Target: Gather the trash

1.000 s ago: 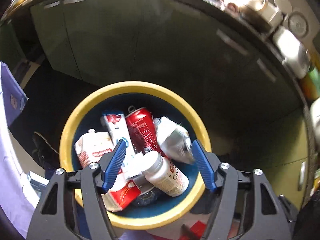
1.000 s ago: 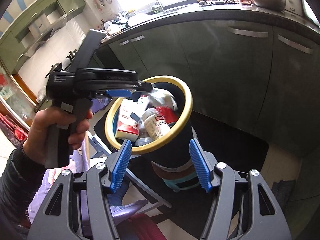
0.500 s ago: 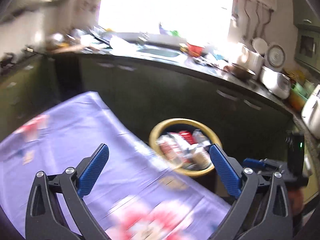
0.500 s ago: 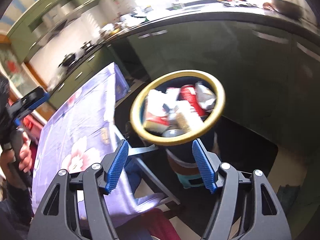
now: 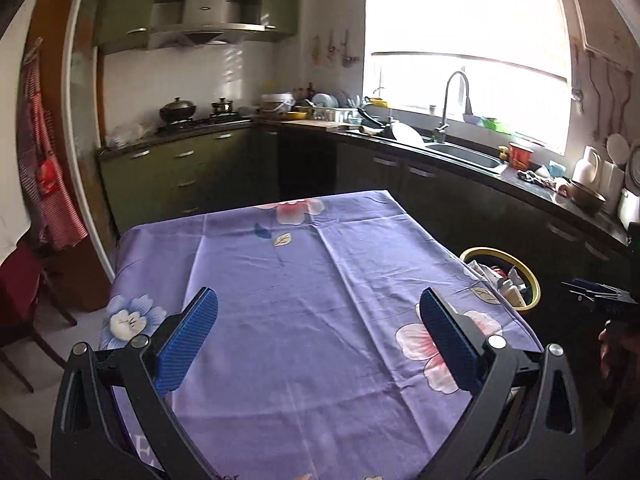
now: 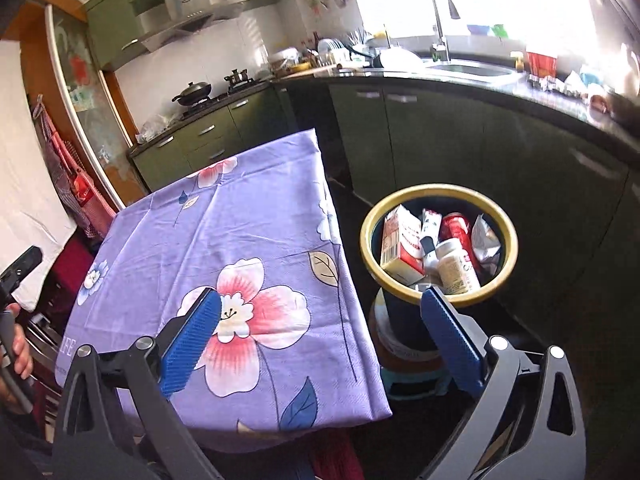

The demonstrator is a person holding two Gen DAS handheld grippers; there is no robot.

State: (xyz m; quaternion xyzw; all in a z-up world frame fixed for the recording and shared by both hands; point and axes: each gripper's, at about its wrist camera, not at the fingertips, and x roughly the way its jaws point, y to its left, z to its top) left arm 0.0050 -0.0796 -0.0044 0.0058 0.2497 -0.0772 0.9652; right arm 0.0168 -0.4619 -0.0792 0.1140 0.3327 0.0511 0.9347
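Green-cabinet kitchen, and the table under its purple flowered tablecloth has nothing left on it now. A second ago the left gripper was right over the yellow-rimmed dark blue trash bin off the tabletop's right edge; now it's swung back above the cloth. The right gripper has pulled back too, its jaws just opening wide. Both are spread fully, holding nothing. Carton, red can, white bottle are all in the bin, so collecting looks about done.
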